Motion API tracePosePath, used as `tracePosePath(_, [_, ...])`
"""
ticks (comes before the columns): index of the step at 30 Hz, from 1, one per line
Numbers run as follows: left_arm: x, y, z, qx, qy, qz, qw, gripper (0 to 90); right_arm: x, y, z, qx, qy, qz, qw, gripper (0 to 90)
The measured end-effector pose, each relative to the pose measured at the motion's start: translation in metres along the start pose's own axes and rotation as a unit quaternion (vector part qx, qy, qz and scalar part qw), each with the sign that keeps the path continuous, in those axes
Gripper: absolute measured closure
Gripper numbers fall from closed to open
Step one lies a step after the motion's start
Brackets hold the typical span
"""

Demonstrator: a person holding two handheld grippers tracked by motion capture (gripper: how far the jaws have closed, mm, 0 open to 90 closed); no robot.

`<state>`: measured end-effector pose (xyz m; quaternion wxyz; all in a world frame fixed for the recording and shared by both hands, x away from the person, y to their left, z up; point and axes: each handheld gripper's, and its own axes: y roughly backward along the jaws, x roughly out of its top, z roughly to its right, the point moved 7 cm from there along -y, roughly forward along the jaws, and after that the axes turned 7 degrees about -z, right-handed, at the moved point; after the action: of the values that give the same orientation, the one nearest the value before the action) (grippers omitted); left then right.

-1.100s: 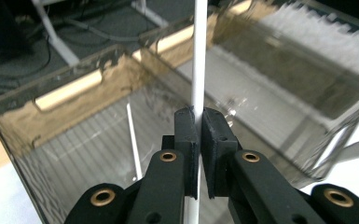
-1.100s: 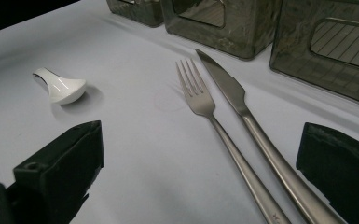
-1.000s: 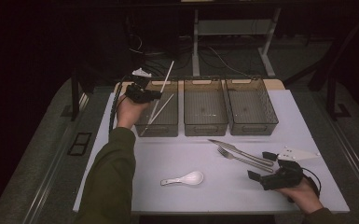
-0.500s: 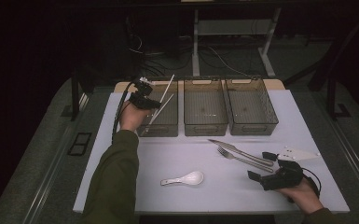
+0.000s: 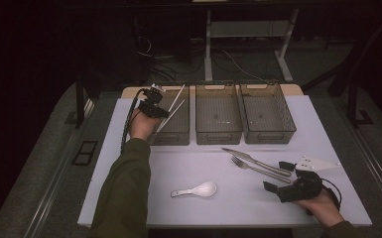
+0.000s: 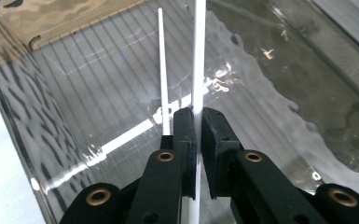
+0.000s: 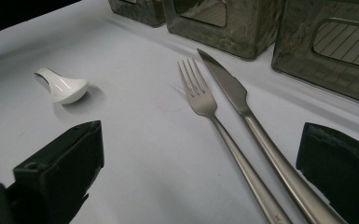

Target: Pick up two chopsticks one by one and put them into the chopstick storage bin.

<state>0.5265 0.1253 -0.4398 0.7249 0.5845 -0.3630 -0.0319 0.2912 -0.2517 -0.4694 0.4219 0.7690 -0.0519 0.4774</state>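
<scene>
White chopsticks (image 6: 196,56) are pinched in the left gripper (image 6: 198,122) over the left bin (image 5: 174,133); one might slip and miss. Right gripper (image 7: 200,158) jaws are spread.

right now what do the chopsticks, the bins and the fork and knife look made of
Chopsticks: plain matte white, likely plastic or melamine. Bins: smoky see-through plastic, glossy, the ribbed floor showing through the walls. Fork and knife: brushed grey metal with soft highlights, probably stainless steel.
</scene>
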Motion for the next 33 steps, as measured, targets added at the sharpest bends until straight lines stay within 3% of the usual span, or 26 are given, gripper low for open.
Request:
tracePosePath(7, [0.000,0.002,-0.001,0.001,0.000,0.004,1.0000,74.5,0.000,0.000,0.000,0.000,0.001,-0.001,1.0000,0.8])
tracePosePath(15, [0.010,0.024,0.009,-0.017,-0.025,0.054,0.9981,64.3,0.000,0.001,0.000,-0.001,0.000,0.002,1.0000,0.8])
tracePosePath(19, [0.013,0.041,0.021,-0.047,-0.052,0.089,0.9936,56.9,0.000,0.000,0.000,0.000,0.002,-0.001,1.0000,0.8])
tracePosePath(23, [0.013,0.060,0.035,-0.074,-0.077,0.115,0.9877,50.2,0.000,0.000,-0.001,0.000,0.003,-0.001,1.0000,0.8])
tracePosePath(25, [0.011,0.067,0.043,-0.084,-0.078,0.131,0.9847,47.8,0.000,0.000,0.000,0.000,0.002,-0.001,1.0000,0.8])
tracePosePath(30, [0.000,0.085,0.066,-0.098,-0.107,0.158,0.9768,38.7,0.000,0.000,-0.001,-0.001,0.003,0.000,1.0000,0.8])
tracePosePath(33, [-0.009,0.091,0.078,-0.100,-0.113,0.169,0.9741,32.0,0.000,0.000,0.000,-0.001,0.003,0.001,1.0000,0.8])
